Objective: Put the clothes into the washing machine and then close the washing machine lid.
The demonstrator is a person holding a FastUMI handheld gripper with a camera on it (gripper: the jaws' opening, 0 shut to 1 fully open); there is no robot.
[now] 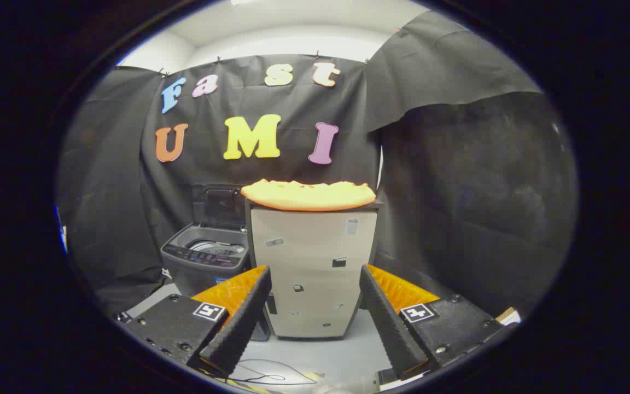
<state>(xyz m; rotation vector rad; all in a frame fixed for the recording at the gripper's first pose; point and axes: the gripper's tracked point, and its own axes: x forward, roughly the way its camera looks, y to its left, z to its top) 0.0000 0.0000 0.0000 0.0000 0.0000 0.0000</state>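
Note:
A yellow-orange piece of clothing (308, 195) lies folded flat on top of a pale cabinet (315, 268), well beyond my fingers. Left of the cabinet stands a grey top-loading washing machine (205, 257) with its dark lid (217, 205) raised upright at the back and the drum showing inside. My gripper (315, 279) is open, its two fingers spread wide with nothing between them, and the cabinet's front shows in the gap. Both the clothing and the washing machine are some way off from the fingertips.
Black cloth walls close the booth behind and to the right. The pale floor (342, 355) runs from the cabinet toward me, with a thin dark cable (263, 376) lying on it near the fingers. A small cardboard piece (509, 316) sits low on the right.

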